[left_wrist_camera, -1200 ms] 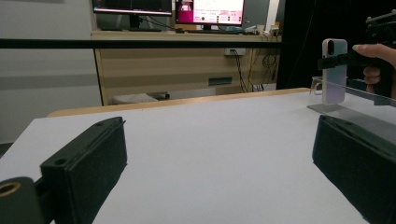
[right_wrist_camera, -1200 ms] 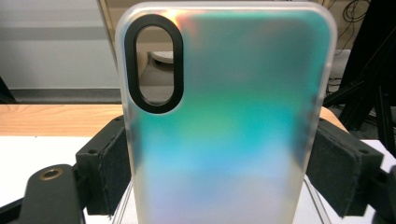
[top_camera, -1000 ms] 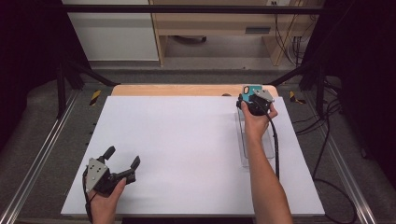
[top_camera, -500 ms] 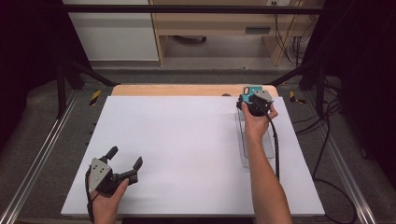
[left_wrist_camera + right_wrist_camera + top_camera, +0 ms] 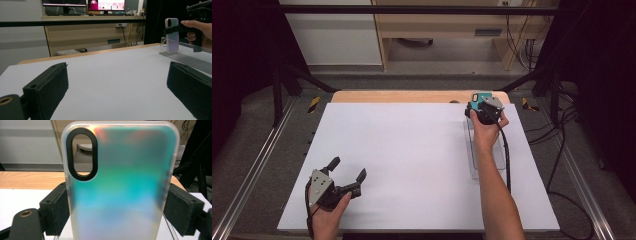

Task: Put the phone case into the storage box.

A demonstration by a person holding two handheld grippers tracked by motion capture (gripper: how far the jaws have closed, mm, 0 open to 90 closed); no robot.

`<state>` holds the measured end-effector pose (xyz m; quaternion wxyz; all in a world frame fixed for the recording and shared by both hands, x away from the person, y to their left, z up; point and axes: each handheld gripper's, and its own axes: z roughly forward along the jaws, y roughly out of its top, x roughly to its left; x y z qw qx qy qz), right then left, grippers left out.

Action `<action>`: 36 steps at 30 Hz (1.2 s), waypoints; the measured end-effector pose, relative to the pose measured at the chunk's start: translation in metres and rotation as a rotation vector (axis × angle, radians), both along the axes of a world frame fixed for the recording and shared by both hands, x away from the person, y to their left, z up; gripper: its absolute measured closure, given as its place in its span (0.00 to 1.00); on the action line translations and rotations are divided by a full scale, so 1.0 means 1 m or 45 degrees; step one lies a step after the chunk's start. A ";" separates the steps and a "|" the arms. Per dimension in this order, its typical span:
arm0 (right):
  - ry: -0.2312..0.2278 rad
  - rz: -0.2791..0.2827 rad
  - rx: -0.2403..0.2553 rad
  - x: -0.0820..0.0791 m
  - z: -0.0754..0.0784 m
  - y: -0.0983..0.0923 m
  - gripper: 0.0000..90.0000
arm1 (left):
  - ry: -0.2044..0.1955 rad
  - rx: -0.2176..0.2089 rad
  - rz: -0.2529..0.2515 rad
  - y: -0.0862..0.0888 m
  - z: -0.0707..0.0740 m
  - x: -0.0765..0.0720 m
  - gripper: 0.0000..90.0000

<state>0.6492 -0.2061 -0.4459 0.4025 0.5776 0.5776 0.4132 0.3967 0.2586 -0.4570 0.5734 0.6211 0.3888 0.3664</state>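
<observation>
A frosted phone case (image 5: 120, 185) with a teal-to-lilac sheen and a black oval camera hole stands upright between the black pads of my right gripper (image 5: 120, 217), which is shut on its two long edges. From above, that gripper (image 5: 477, 105) holds the case (image 5: 480, 97) at the far right of the white table (image 5: 412, 150), over the far end of a clear plastic stand (image 5: 473, 160). Near the front left edge my left gripper (image 5: 347, 168) rests low with its jaws wide open and nothing between them. Its own view looks across the table to the case (image 5: 172, 37).
A strip of bare wood (image 5: 402, 96) runs along the table's far edge. Metal rails (image 5: 257, 160) flank both sides, and black cables (image 5: 562, 165) lie on the floor at the right. Shelving and monitors (image 5: 107, 5) stand beyond the table.
</observation>
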 end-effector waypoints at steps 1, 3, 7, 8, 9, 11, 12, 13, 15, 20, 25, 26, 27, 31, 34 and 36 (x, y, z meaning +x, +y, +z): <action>0.002 -0.001 0.001 0.000 0.000 0.000 0.19 | 0.000 0.001 0.000 0.000 0.000 0.000 0.04; 0.009 -0.004 -0.005 0.000 0.000 0.000 0.19 | 0.000 0.002 -0.001 0.000 0.000 0.000 0.04; 0.023 0.003 -0.013 0.000 -0.002 0.001 0.19 | 0.000 0.006 -0.002 0.000 0.000 0.000 0.04; 0.026 0.004 -0.016 0.001 -0.002 0.002 0.19 | 0.000 0.006 -0.002 0.000 0.000 0.000 0.04; 0.030 0.007 -0.019 0.001 -0.001 0.002 0.19 | 0.000 0.006 -0.003 -0.001 0.000 0.000 0.04; 0.035 0.011 -0.018 0.001 -0.002 0.002 0.19 | 0.000 0.007 -0.003 -0.001 0.000 0.000 0.04; 0.038 0.012 -0.018 0.001 -0.002 0.002 0.19 | 0.000 0.007 -0.003 -0.001 0.000 0.000 0.04; 0.041 0.013 -0.017 0.001 -0.002 0.001 0.19 | 0.000 0.007 -0.004 -0.001 0.000 0.000 0.04; 0.045 0.015 -0.015 0.001 -0.002 0.001 0.19 | 0.000 0.010 -0.006 -0.001 0.000 0.000 0.04; 0.047 0.021 -0.016 0.001 -0.001 0.000 0.19 | 0.000 0.013 -0.008 -0.002 0.000 0.000 0.04; 0.055 0.033 -0.035 0.000 -0.001 0.001 0.19 | 0.000 0.017 -0.013 -0.002 0.000 0.000 0.05; 0.054 0.033 -0.037 0.000 -0.001 0.001 0.19 | -0.001 0.017 -0.014 -0.003 0.000 0.000 0.05; 0.055 0.032 -0.038 0.000 -0.001 0.001 0.19 | -0.001 0.016 -0.015 -0.003 0.000 0.000 0.04; 0.053 0.023 -0.039 0.000 -0.001 0.001 0.18 | -0.002 0.019 -0.016 -0.003 0.000 0.000 0.04; 0.053 0.026 -0.047 0.000 -0.001 0.001 0.18 | -0.001 0.016 -0.017 -0.003 0.000 0.000 0.04; 0.053 0.025 -0.053 0.000 -0.001 0.002 0.17 | -0.001 0.016 -0.020 -0.003 0.000 0.000 0.04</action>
